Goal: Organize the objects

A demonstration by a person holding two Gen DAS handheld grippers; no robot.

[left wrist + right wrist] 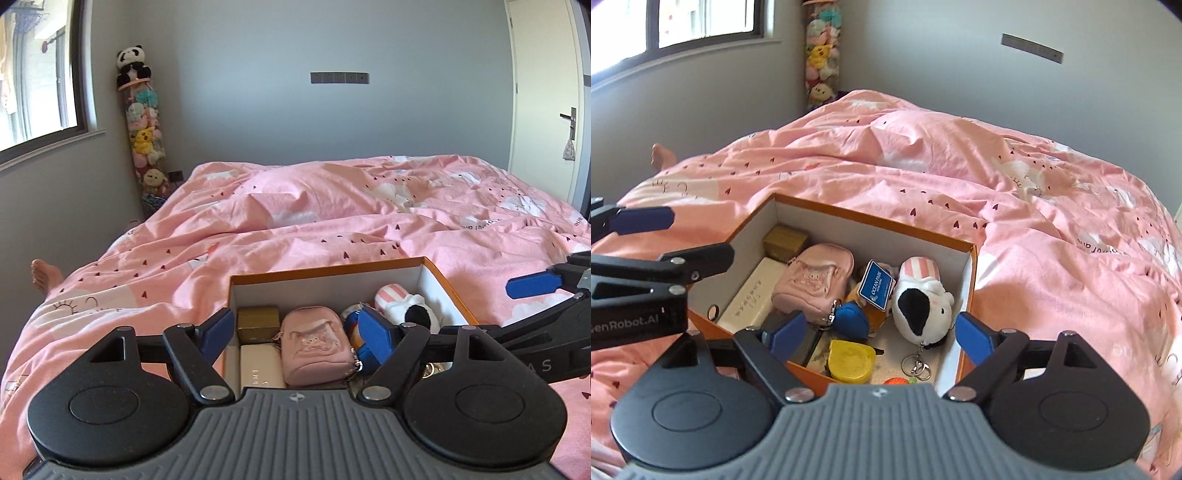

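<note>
An orange box with a white inside lies on the pink bed. In it are a pink pouch, a gold box, a cream case, a white plush toy, a blue-and-brown toy with a blue tag, a yellow case and a key ring. My left gripper hangs open above the box's left part. My right gripper hangs open over its near end. Neither holds anything.
The pink duvet covers the whole bed. A person's bare foot shows past the bed's left edge. A tall clear tube of plush toys stands in the corner, a window on the left, a white door on the right.
</note>
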